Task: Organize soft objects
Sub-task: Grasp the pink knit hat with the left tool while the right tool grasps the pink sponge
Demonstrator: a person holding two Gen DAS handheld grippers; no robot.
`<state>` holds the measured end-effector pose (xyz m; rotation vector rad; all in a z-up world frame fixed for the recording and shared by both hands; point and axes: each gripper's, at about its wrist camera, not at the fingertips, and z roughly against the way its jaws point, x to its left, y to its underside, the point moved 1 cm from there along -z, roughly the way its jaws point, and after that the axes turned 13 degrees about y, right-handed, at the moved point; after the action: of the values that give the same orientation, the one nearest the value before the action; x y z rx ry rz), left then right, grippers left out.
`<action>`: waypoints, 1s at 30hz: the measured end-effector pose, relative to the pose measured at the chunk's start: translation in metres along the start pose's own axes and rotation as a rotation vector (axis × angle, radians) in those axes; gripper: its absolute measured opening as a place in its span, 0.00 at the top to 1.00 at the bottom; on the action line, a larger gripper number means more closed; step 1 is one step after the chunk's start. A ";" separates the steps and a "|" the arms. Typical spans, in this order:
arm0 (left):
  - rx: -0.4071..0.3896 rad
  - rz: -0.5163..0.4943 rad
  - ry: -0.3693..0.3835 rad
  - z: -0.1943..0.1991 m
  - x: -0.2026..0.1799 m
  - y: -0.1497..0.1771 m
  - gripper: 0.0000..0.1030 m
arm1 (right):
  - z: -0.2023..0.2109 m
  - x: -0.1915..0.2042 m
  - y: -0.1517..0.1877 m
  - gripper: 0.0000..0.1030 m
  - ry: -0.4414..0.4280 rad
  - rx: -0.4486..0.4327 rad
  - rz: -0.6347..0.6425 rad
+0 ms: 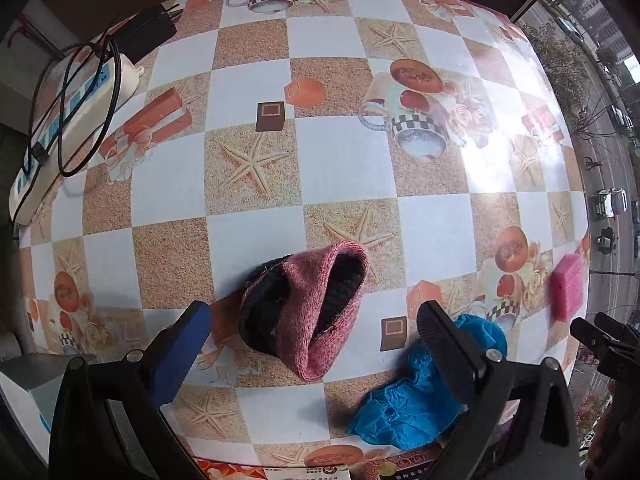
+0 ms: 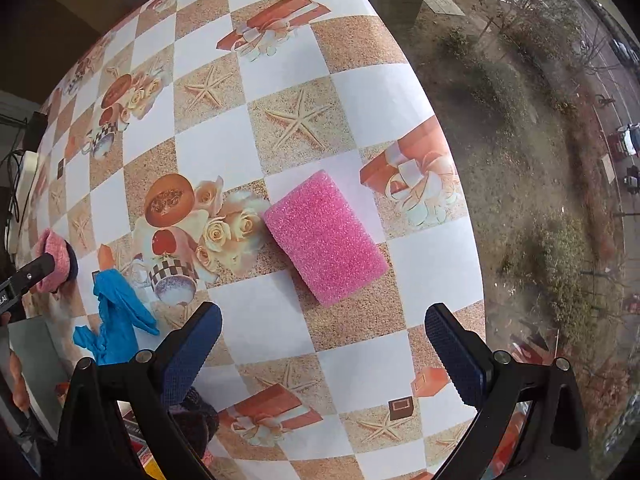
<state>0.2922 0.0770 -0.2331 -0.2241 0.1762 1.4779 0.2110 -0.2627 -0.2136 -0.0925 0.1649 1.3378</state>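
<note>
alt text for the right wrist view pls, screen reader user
The open right gripper hovers over a pink sponge lying flat near the edge of a checkered tablecloth printed with starfish and cups. At far left lie a crumpled blue cloth and a pink knit hat, with the left gripper's tip in front of the hat; a window shows the street below.

Knit hat lies on table near its front edge, w/ crumpled knit cloth just to its right & nearer the edge. Sponge lies further right, by table's right edge, well apart from both. Power strip w/ cables sits at far left edge; adapter behind it. Left gripper over hat, right gripper before sponge.
</note>
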 end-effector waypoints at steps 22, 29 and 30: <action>0.034 0.001 -0.056 -0.060 0.009 -0.022 0.00 | -0.046 0.015 -0.024 0.00 0.046 -0.006 0.109; 0.086 0.007 -0.060 -0.065 -0.004 -0.007 0.00 | -0.043 0.022 -0.023 0.00 0.048 -0.002 0.113; 0.083 0.009 -0.061 -0.065 -0.005 -0.007 0.01 | -0.043 0.022 -0.023 0.00 0.048 -0.001 0.116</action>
<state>0.3003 0.0554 -0.2945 -0.1111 0.1889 1.4816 0.2354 -0.2538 -0.2603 -0.1176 0.2124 1.4516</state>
